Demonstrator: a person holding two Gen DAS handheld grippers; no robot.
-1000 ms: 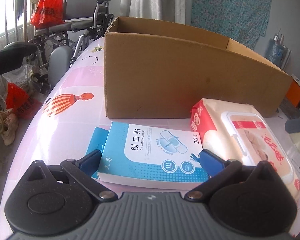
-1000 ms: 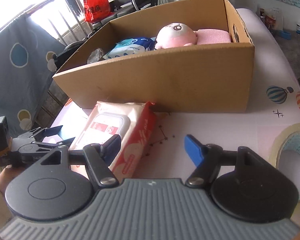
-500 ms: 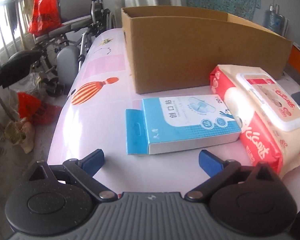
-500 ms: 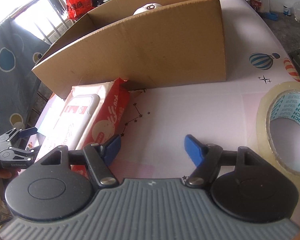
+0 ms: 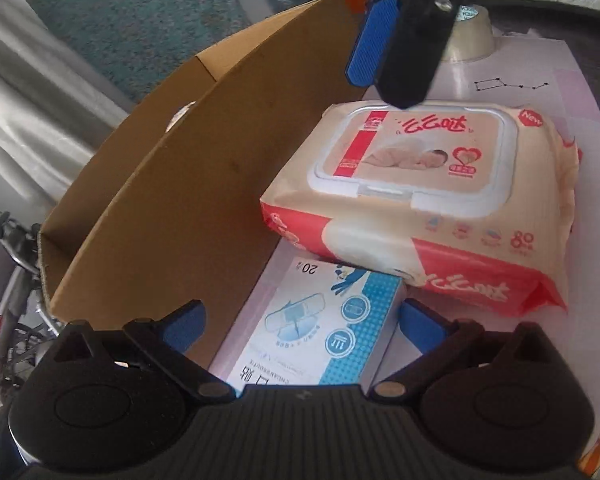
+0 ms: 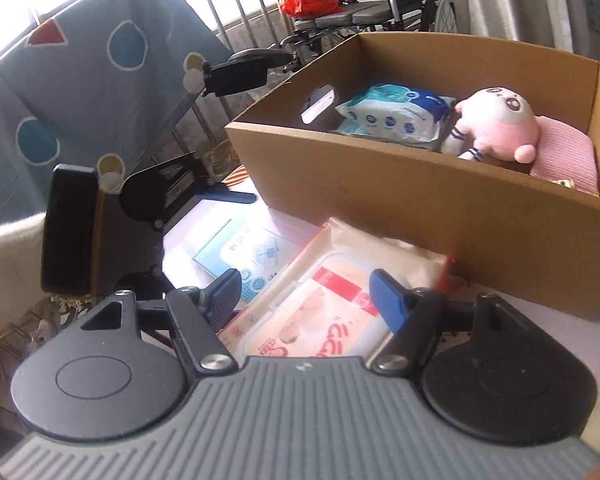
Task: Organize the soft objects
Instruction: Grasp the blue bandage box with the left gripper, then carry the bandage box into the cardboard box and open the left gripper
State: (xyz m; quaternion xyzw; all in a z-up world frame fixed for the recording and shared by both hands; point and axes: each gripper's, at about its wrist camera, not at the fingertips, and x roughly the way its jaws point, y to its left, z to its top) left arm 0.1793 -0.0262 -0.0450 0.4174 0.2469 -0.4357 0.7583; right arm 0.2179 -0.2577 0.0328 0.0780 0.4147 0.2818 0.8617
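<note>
wipes pack and plaster box wait outside the carton

only our right wrist view looks into the cardboard box (image 6: 440, 200): a pink plush toy (image 6: 496, 124), a blue tissue pack (image 6: 396, 118) and a folded pink cloth (image 6: 566, 156) lie inside. only our left wrist view shows the tape roll (image 5: 470, 36) beyond the pack.

the red wipes pack (image 5: 432, 204) lies flat on the counter (image 5: 520, 84), just beside the box's long wall, its near edge overlapping the blue plaster box (image 5: 328, 332). our left tool (image 5: 300, 322) is opening wide, straddling the plaster box without pressing it. our right tool (image 6: 306, 294) hovers half spread over the pack, pads apart from it. bare counter stays free to the pack's right.
</note>
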